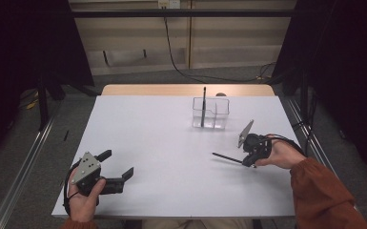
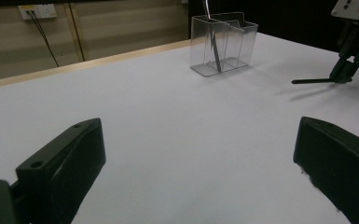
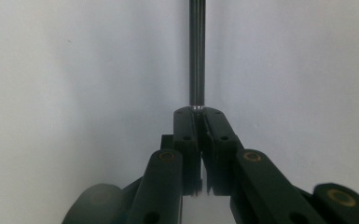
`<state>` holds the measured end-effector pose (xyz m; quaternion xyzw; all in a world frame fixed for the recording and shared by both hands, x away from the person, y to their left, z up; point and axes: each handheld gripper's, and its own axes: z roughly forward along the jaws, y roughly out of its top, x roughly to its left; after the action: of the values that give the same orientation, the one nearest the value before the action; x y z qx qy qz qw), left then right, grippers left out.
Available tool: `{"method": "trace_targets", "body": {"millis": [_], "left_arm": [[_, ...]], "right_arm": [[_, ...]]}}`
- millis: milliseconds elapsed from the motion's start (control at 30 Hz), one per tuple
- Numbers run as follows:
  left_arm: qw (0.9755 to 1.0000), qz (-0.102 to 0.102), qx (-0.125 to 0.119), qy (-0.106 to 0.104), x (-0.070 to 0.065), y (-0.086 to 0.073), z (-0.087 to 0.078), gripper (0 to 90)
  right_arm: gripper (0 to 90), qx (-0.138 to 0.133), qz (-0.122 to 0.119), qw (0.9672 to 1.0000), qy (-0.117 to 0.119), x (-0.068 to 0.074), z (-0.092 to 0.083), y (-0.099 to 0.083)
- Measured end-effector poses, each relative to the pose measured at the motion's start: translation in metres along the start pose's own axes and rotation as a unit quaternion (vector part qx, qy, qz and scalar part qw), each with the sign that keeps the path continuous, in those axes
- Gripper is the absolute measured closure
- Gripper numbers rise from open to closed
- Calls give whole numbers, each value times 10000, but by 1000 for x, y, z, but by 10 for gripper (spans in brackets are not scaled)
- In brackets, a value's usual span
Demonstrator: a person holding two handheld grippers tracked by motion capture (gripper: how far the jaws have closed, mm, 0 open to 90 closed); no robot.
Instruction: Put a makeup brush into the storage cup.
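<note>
A clear plastic two-part holder [image 1: 211,113] stands at the back middle of the white table [image 1: 162,138], with one dark pen [image 1: 203,106] upright in its left part. My right gripper [image 1: 249,162] is shut on a second dark pen [image 1: 228,158], held low over the table and pointing left; in the right gripper view the pen [image 3: 196,51] runs straight out from the closed jaws. My left gripper [image 1: 119,163] rests open near the front left, nothing between its fingers [image 2: 60,168]. The left gripper view shows the holder [image 2: 224,43] and the right gripper [image 2: 342,74] far off.
A wooden strip [image 1: 186,89] edges the table's far side. Black curtains hang on both sides, and a cable [image 1: 171,52] runs down the back wall. Metal rails [image 1: 24,162] flank the table on the floor.
</note>
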<state>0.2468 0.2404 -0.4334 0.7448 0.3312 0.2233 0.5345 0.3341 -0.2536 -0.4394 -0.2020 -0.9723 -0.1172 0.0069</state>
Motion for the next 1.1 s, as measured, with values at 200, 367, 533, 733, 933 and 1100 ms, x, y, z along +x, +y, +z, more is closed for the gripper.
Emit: {"method": "trace_targets", "body": {"millis": [200,367,533,733,933,1100], "left_arm": [[10000,1,2,-23,0,0,0,22],[10000,4,-1,-11,0,0,0,21],[10000,-38,-12,4,0,0,0,21],[10000,-15,0,11,0,0,0,21],[10000,-8,-22,0,0,0,0,21],[10000,-4,-18,2,0,0,0,21]], "right_arm": [[842,-397,151,9991,-42,1,-4,-7],[842,-709,358,9967,-156,2,-6,-14],[842,-1036,505,9930,-246,2,-8,-19],[842,-1388,685,9874,-334,5,-11,-23],[843,-1796,852,9793,-385,7,-13,-28],[842,-2200,922,9705,-359,8,-14,-31]]}}
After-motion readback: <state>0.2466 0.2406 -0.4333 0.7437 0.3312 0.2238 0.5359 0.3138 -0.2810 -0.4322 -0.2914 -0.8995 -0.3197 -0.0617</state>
